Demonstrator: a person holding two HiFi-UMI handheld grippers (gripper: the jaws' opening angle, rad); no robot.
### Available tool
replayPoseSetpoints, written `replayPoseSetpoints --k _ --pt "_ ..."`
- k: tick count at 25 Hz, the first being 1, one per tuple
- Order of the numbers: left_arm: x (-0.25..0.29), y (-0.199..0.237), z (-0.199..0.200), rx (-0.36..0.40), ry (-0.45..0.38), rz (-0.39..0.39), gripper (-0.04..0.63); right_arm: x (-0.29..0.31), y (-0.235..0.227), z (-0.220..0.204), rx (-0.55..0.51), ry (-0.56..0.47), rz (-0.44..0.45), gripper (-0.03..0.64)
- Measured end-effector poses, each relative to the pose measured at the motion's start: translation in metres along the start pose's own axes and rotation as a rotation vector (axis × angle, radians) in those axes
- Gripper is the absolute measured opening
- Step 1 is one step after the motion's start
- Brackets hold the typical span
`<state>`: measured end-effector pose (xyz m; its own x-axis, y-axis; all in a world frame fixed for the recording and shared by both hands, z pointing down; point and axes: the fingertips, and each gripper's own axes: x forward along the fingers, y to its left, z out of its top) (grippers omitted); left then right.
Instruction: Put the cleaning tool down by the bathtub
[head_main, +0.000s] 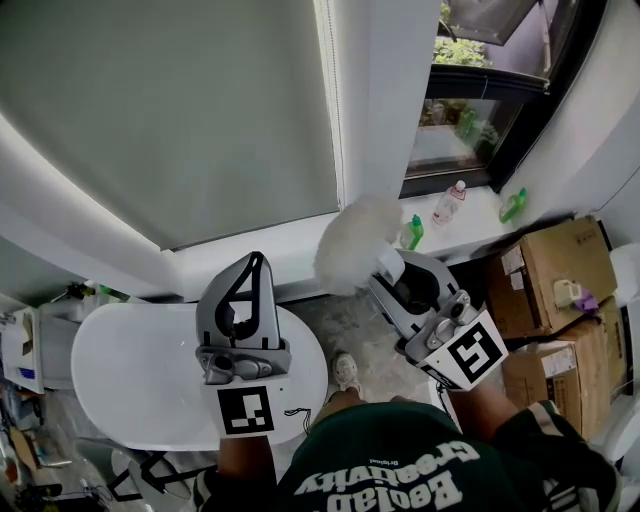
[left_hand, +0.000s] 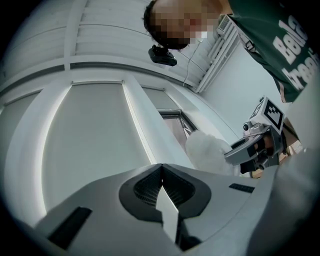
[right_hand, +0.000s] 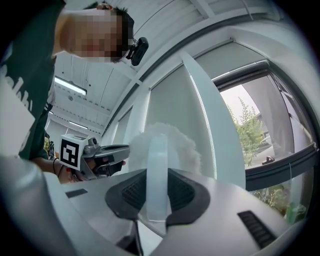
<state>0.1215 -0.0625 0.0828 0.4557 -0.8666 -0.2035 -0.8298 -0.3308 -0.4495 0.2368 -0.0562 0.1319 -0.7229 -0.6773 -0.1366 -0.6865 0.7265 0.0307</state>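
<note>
The cleaning tool is a fluffy white duster (head_main: 358, 242) on a pale translucent handle (right_hand: 157, 150). My right gripper (head_main: 392, 268) is shut on that handle, and the fluffy head (right_hand: 184, 145) sticks out beyond the jaws toward the window wall. My left gripper (head_main: 254, 262) hangs over the white bathtub (head_main: 105, 352), jaws closed together with nothing between them (left_hand: 162, 170). In the left gripper view the duster head (left_hand: 207, 150) and the right gripper (left_hand: 252, 146) show to the right. The left gripper (right_hand: 107, 151) shows at left in the right gripper view.
A grey roller blind (head_main: 170, 110) covers the wall ahead. The window sill holds a green spray bottle (head_main: 413, 232), a clear bottle (head_main: 449, 203) and another green bottle (head_main: 513, 205). Cardboard boxes (head_main: 555, 275) are stacked at right. A shoe (head_main: 345, 372) stands on the floor beside the tub.
</note>
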Motion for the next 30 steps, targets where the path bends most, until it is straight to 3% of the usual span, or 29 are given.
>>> replayPoseSetpoints --k 6,11,19,30 --pt "0.003 0.033 -0.026 -0.013 0.012 0.031 0.009 0.037 -0.001 -0.001 -0.025 -0.027 0.007 0.092" --pt "0.012 0.062 -0.054 -0.026 0.023 0.065 0.009 0.071 -0.005 -0.016 -0.018 0.009 0.007 0.092" --pt "0.012 0.097 -0.112 -0.038 0.115 0.12 0.009 0.112 -0.013 -0.042 -0.026 0.089 0.036 0.092" --pt "-0.012 0.133 -0.137 -0.039 0.158 0.222 0.009 0.169 0.006 -0.062 -0.006 0.092 0.177 0.092"
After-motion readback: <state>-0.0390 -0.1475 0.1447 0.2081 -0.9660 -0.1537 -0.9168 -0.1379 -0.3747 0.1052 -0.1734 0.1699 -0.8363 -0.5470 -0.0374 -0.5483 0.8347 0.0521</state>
